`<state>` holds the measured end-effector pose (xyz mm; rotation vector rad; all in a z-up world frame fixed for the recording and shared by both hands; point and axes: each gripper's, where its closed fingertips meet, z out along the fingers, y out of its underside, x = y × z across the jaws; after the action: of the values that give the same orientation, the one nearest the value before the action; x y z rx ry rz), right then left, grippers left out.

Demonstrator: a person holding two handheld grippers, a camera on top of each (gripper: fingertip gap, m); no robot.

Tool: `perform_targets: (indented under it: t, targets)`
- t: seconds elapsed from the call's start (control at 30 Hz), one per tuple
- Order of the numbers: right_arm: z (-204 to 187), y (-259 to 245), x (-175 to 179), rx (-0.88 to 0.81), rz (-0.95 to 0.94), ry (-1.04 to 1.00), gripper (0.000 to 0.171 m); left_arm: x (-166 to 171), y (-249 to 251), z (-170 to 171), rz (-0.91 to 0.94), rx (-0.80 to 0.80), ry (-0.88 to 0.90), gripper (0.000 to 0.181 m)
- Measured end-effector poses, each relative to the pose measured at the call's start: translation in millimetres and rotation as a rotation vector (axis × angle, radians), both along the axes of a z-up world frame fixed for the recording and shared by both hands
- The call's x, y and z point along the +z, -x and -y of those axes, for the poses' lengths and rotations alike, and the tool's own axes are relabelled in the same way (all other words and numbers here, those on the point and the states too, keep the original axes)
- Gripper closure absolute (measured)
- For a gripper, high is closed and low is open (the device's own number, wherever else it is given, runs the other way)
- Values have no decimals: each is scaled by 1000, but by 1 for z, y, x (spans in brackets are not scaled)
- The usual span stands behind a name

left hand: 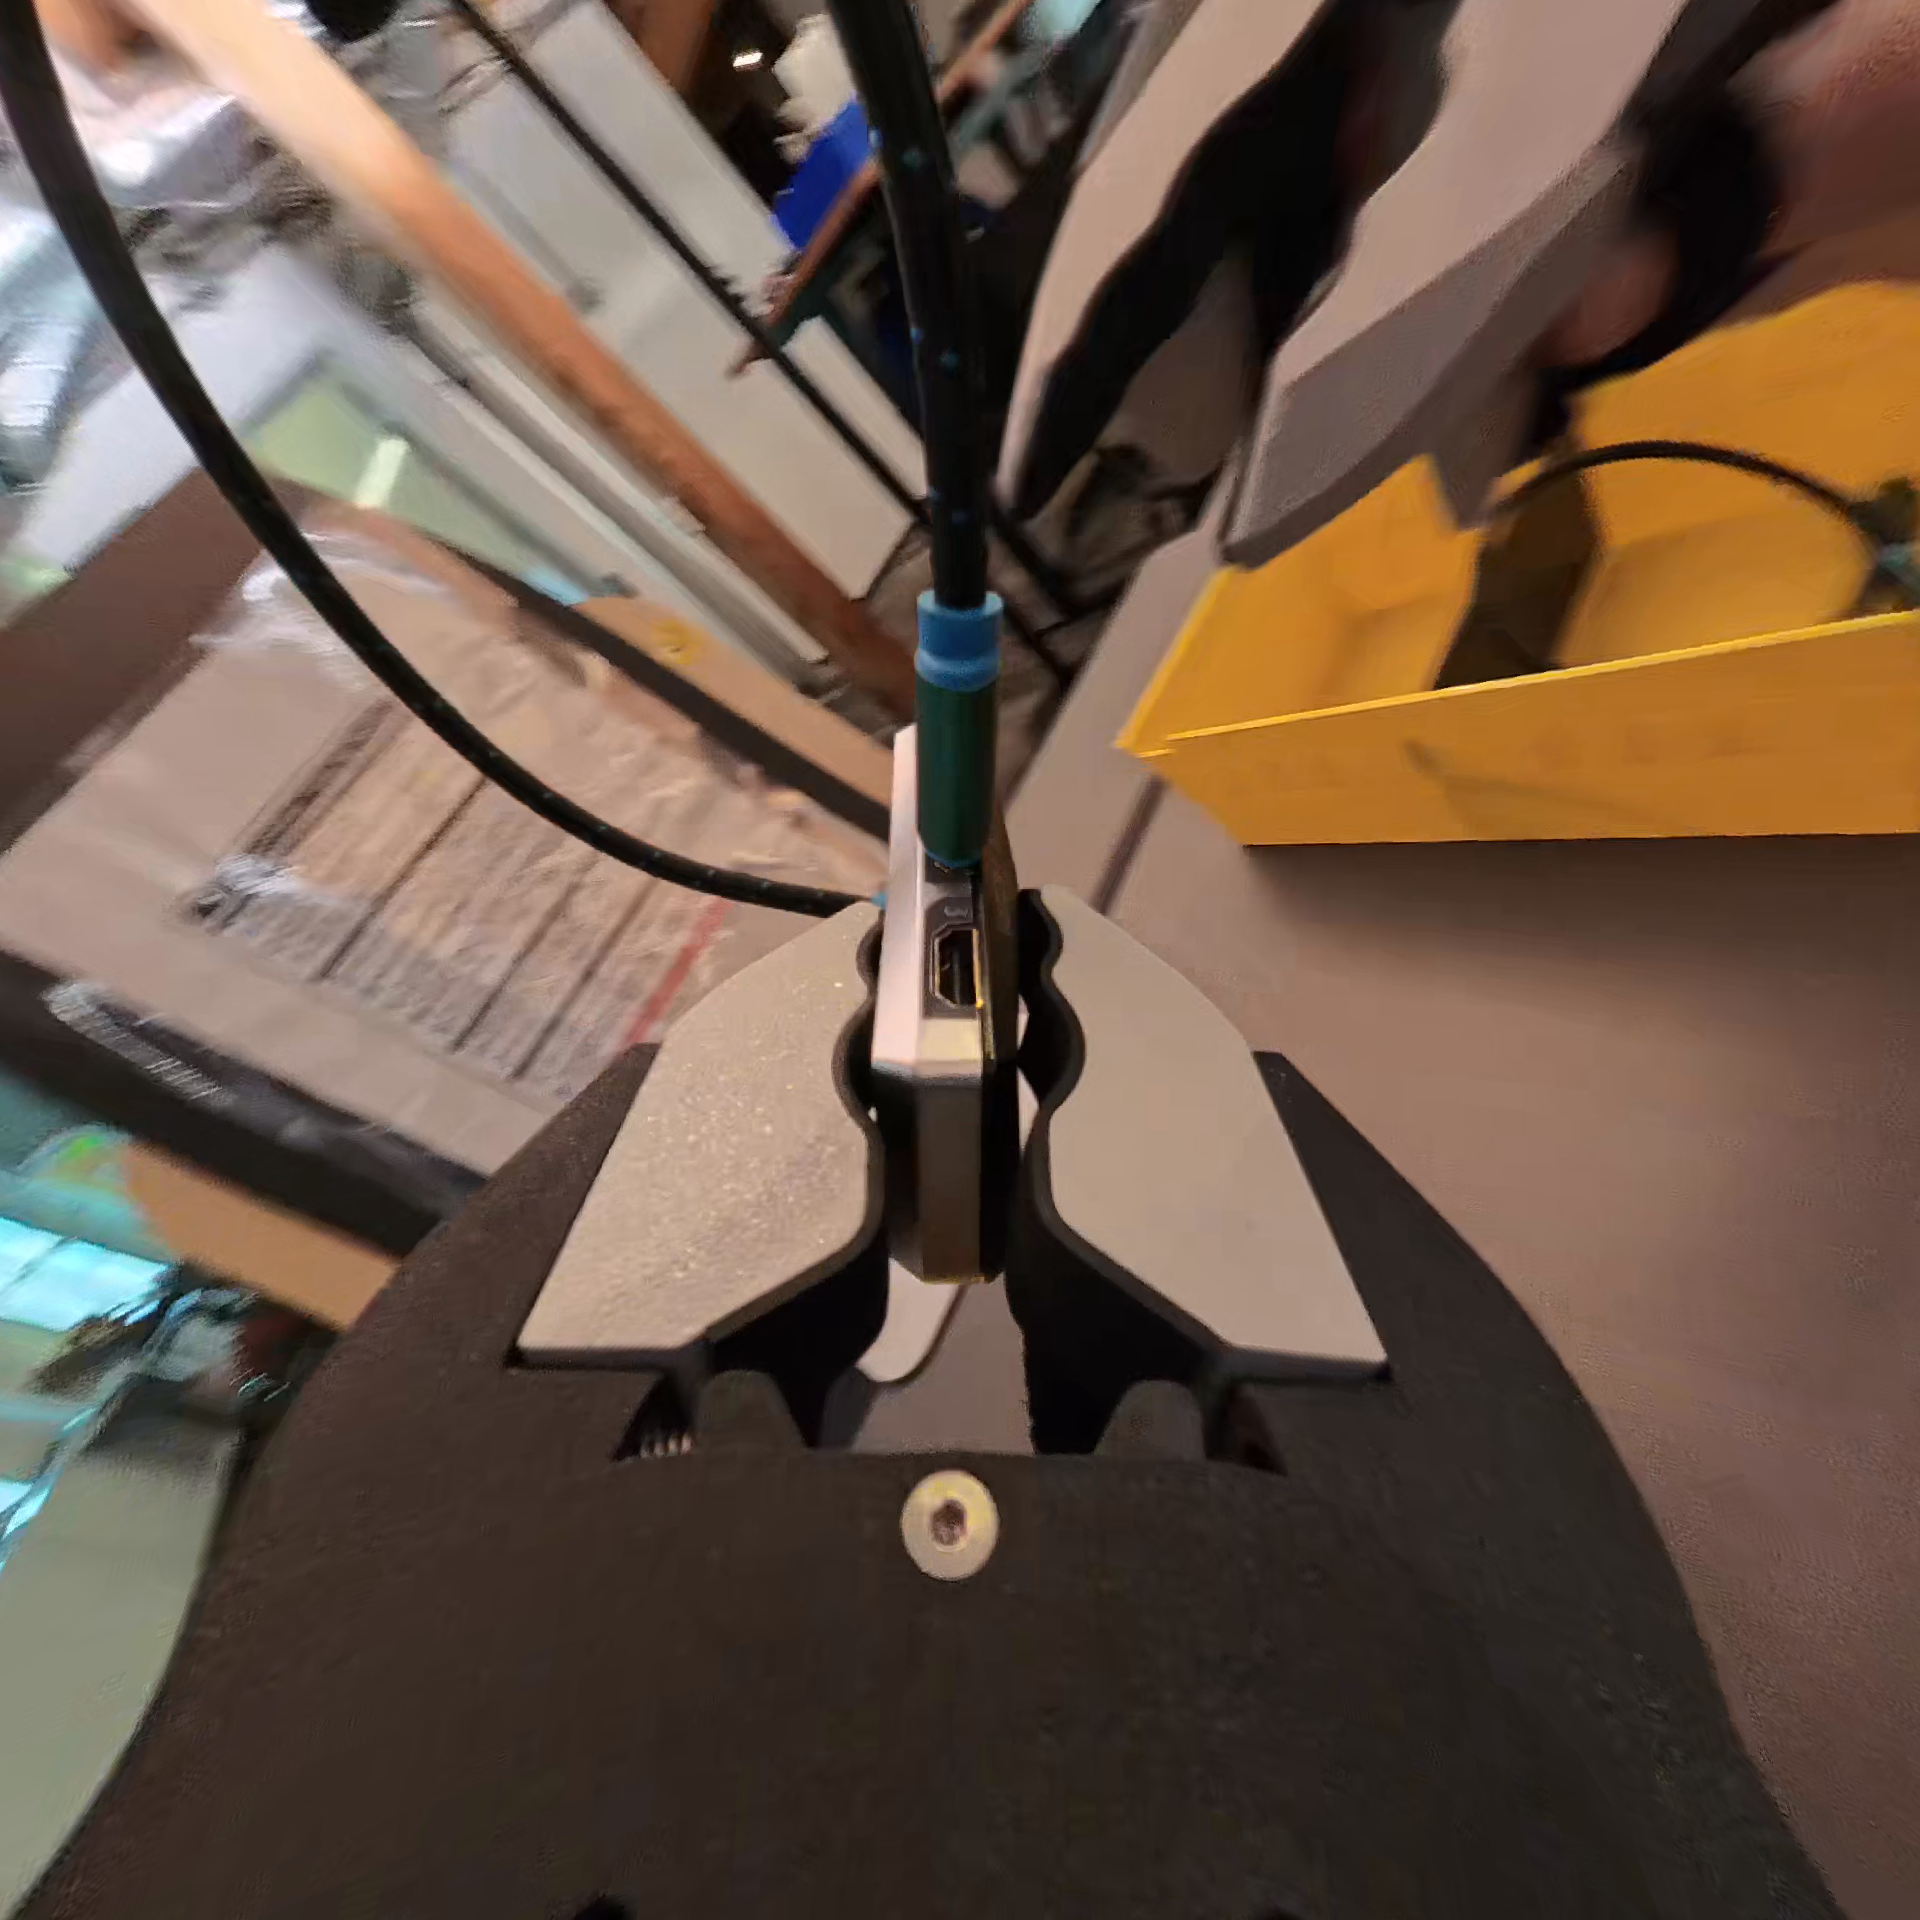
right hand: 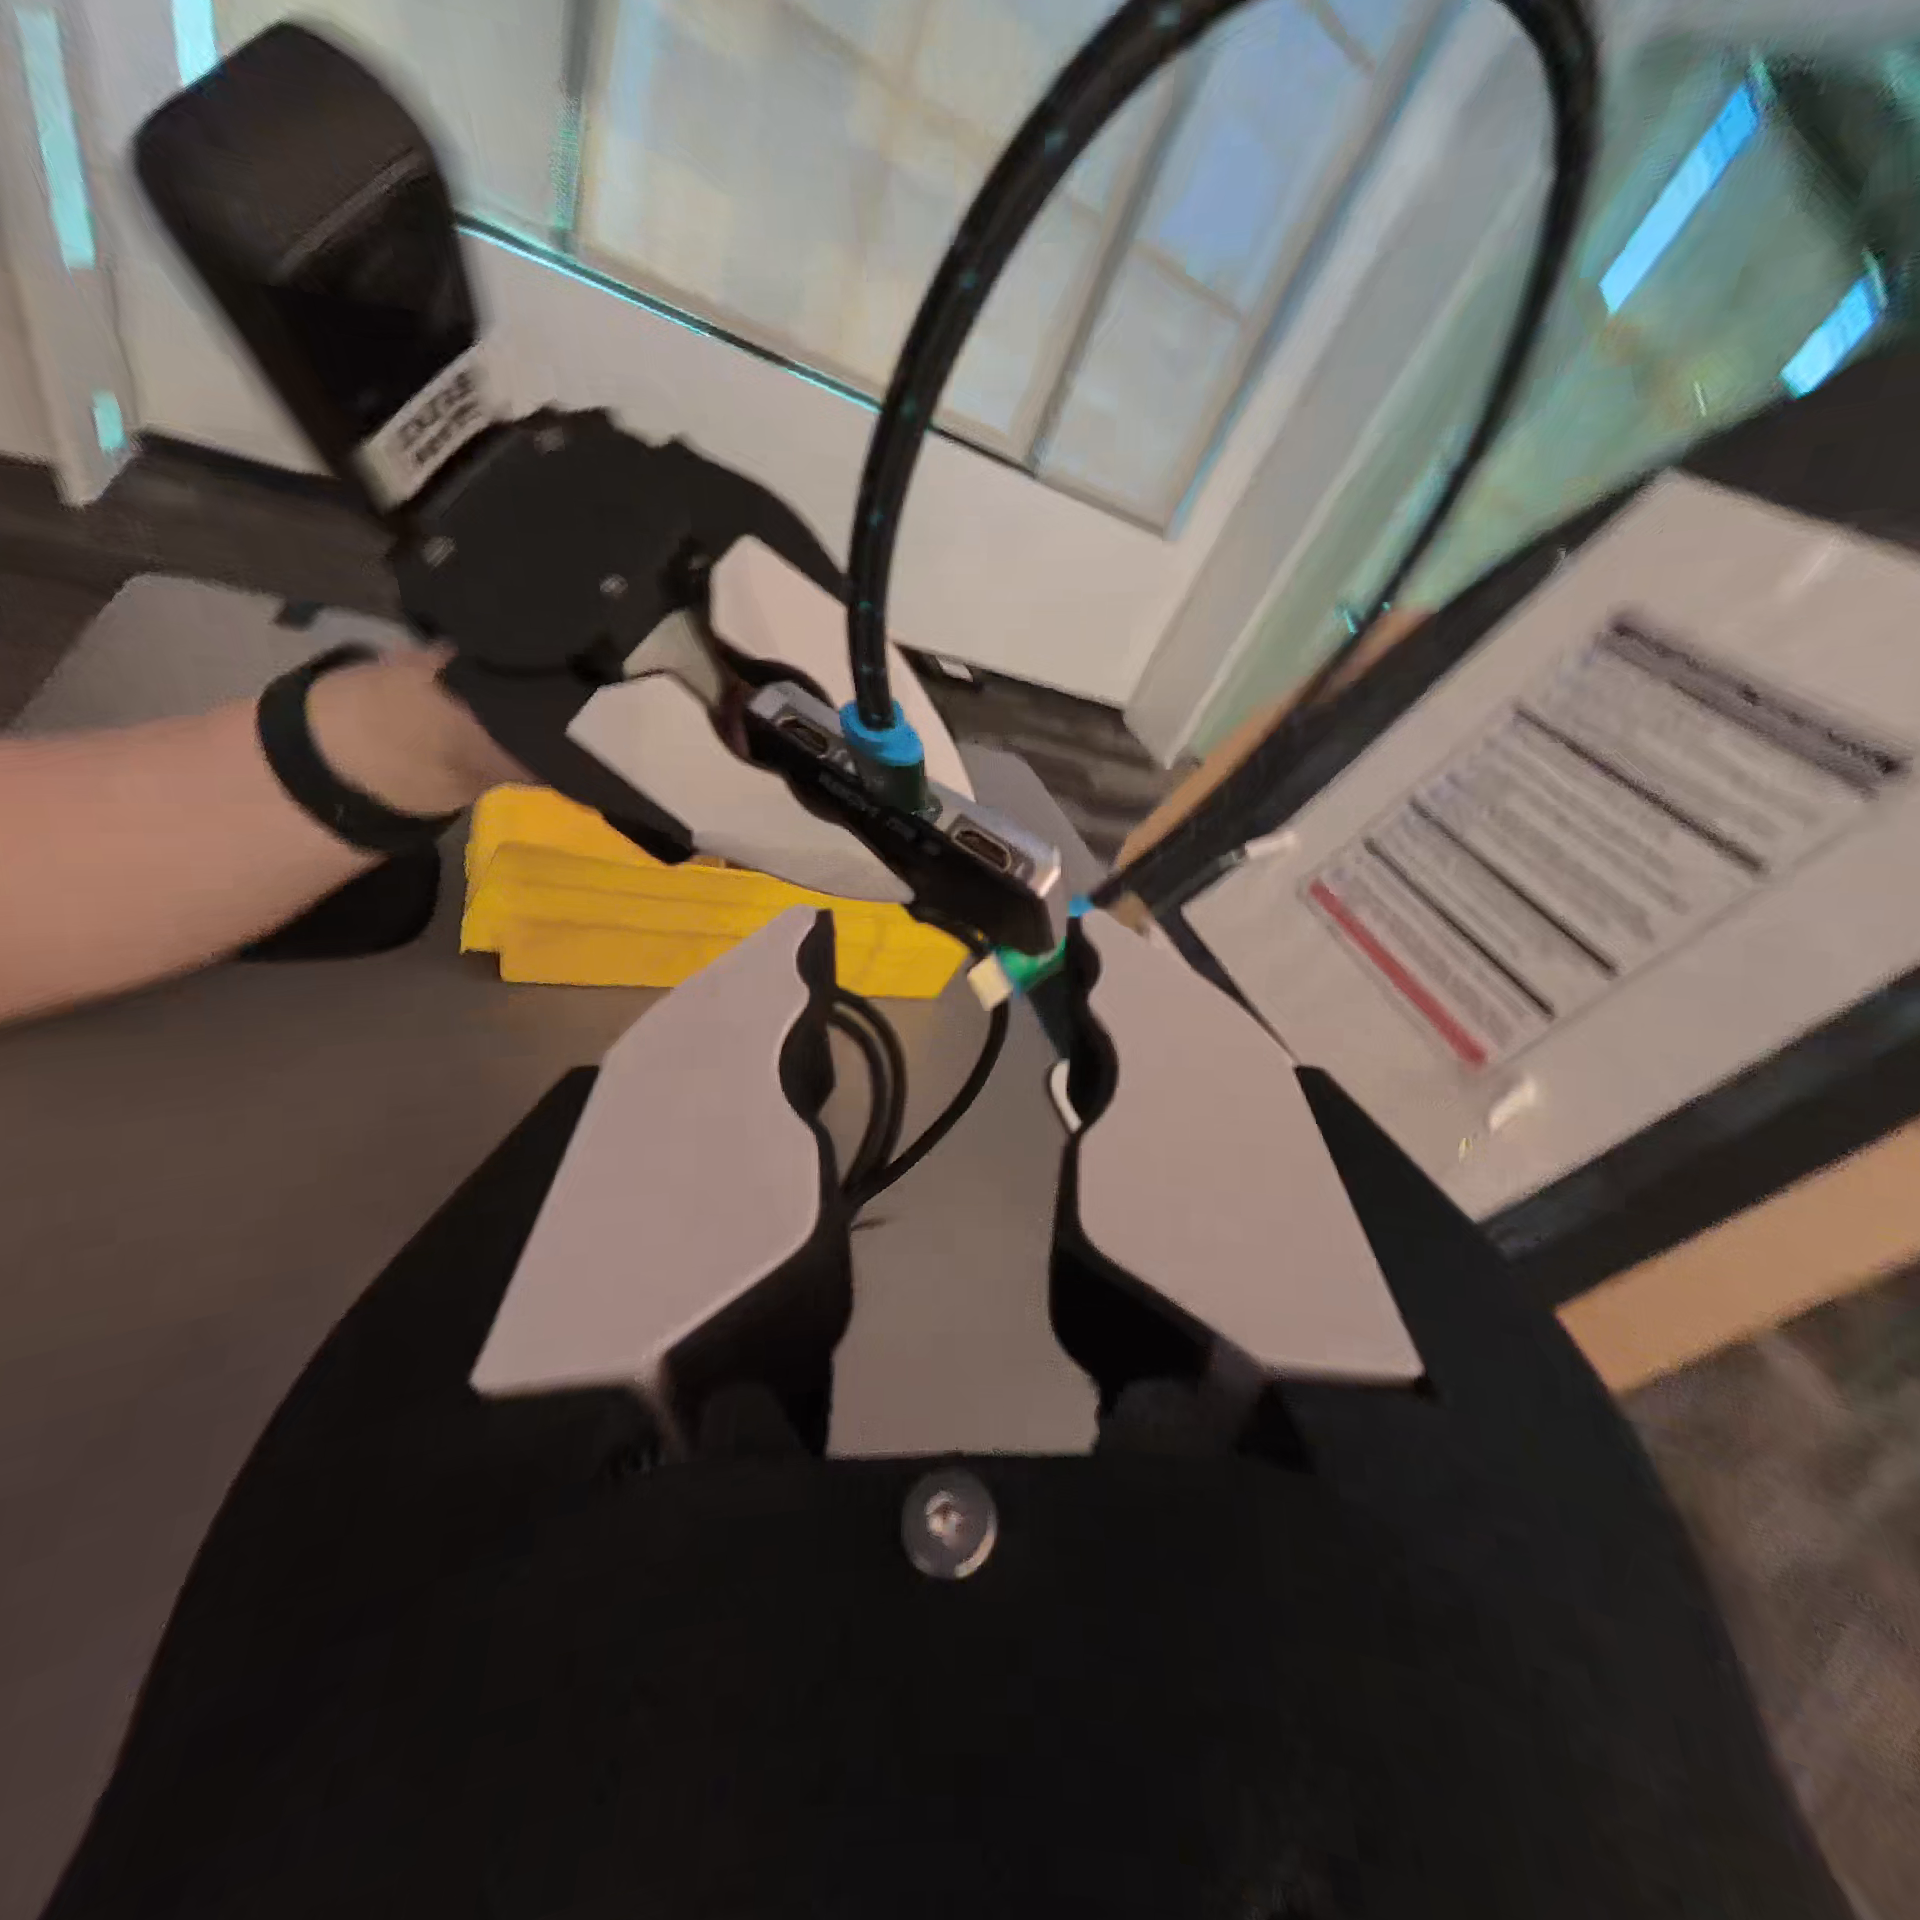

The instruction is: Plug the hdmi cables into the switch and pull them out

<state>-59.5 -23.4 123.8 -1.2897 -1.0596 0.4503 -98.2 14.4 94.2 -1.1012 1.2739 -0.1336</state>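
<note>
My left gripper [left hand: 951, 925] is shut on the silver-and-black HDMI switch [left hand: 935, 1122], held edge-on above the table. A braided black cable's green-and-blue plug [left hand: 951, 748] sits in the middle port; the port beside it [left hand: 956, 971] is empty. In the right wrist view the left gripper [right hand: 831, 790] holds the switch [right hand: 997, 883] just beyond my right gripper [right hand: 951, 925], which is open. The cable loops overhead to a second plug [right hand: 1039, 961]. This plug hangs free under the switch's end, against my right finger [right hand: 1174, 1091] and not clamped.
A yellow bin [left hand: 1558, 748] stands on the dark table [left hand: 1558, 1143]; it also shows in the right wrist view [right hand: 623, 914]. Thin black cables [right hand: 883, 1091] lie on the table below my right gripper. A person's forearm with a black wristband [right hand: 312, 748] comes in from the left. My hands' fingertips stand some 7 centimetres from each other.
</note>
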Motion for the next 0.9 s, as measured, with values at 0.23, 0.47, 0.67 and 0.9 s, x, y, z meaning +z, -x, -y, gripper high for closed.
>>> perform_targets:
  t: [0.23,0.47,0.67,0.9]
  targets:
    - [-8,24,-10,-268,-55,163,131,-1,-1,-16,-89,198,-311,160]
    - [-31,23,-33,-372,-25,163,134,-19,-13,-21,-200,226,-403,160]
    - [-36,22,-40,-327,-51,226,144,-23,-15,-23,-213,235,-437,159]
    - [-40,23,-45,-285,-52,189,149,-25,-18,-27,-223,278,-480,159]
